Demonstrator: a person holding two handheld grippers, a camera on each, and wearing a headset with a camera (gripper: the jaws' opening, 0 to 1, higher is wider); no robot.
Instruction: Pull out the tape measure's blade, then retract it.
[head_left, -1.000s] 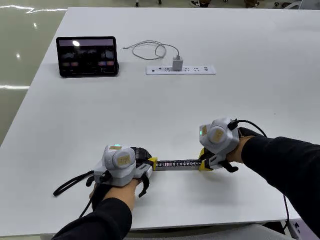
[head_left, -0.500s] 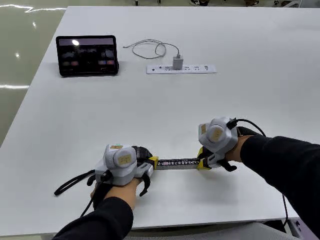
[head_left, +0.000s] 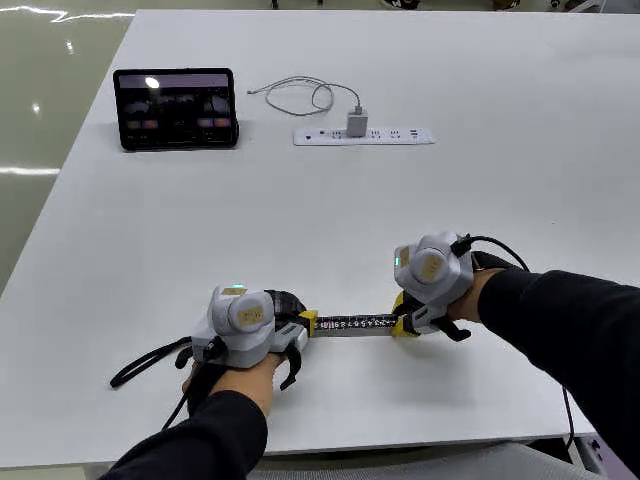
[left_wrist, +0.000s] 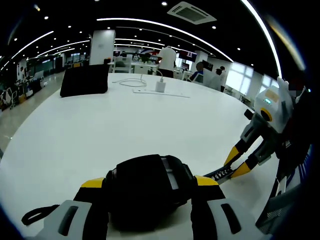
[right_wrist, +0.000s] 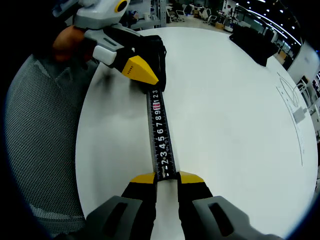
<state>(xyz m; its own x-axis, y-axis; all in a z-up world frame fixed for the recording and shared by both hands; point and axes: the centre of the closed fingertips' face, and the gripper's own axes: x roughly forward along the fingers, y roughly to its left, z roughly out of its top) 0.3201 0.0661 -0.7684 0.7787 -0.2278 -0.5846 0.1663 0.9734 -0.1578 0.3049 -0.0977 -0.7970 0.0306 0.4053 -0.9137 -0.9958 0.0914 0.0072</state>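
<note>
Brought nearer the case (left_wrist: 147, 192), right tongs (right_wrist: 167, 176) are pinched on the blade (right_wrist: 159, 135) (case clamped in left tongs (left_wrist: 149, 181), straight ahead).

Left claw (head_left: 296, 320) gripping case (head_left: 283, 302), right claw (head_left: 401, 318) gripping blade (head_left: 352, 324)

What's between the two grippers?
The tape measure's blade, running from the case in the left gripper to the right gripper; clearest in the right gripper view.

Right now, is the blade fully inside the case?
No: the blade stretches from the case in the left gripper to the right gripper, numbers showing.
</note>
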